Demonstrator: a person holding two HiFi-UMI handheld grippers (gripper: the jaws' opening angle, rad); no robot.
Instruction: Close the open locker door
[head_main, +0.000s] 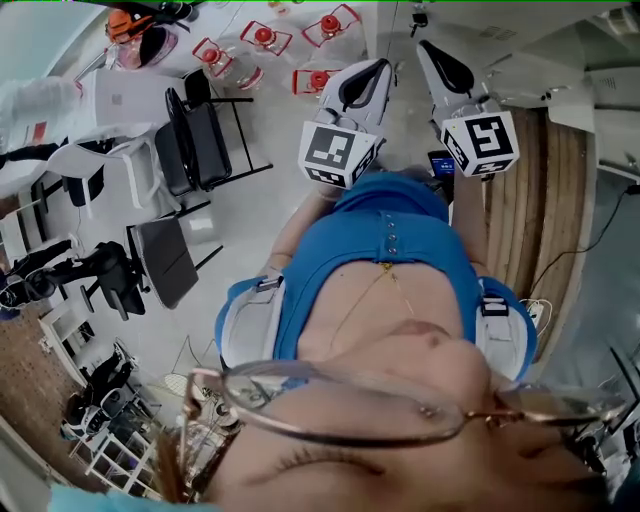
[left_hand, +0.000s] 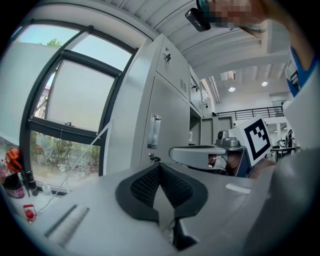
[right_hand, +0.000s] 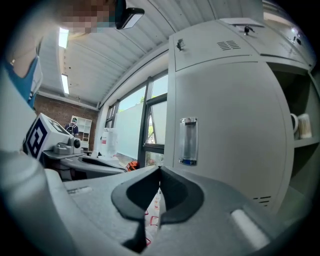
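Note:
A bank of grey lockers (right_hand: 230, 100) stands in front of both grippers. One tall door carries a clear handle (right_hand: 188, 141), which the left gripper view shows too as the handle (left_hand: 154, 131). Right of that door a compartment (right_hand: 300, 150) stands open, with a white mug (right_hand: 299, 125) on its shelf. I cannot tell which door belongs to the open compartment. My left gripper (left_hand: 159, 167) is shut and holds nothing. My right gripper (right_hand: 160, 172) is shut too, its pads meeting with nothing between them. Both are held up side by side, left gripper (head_main: 375, 65) and right gripper (head_main: 425, 45), apart from the lockers.
A large window (left_hand: 75, 110) lies left of the lockers, with bottles (left_hand: 15, 182) on its sill. Black chairs (head_main: 200, 140) and red-topped items (head_main: 262, 38) are behind on the floor side. A wooden panel (head_main: 540, 200) runs along the right. A person (right_hand: 73, 125) stands far off.

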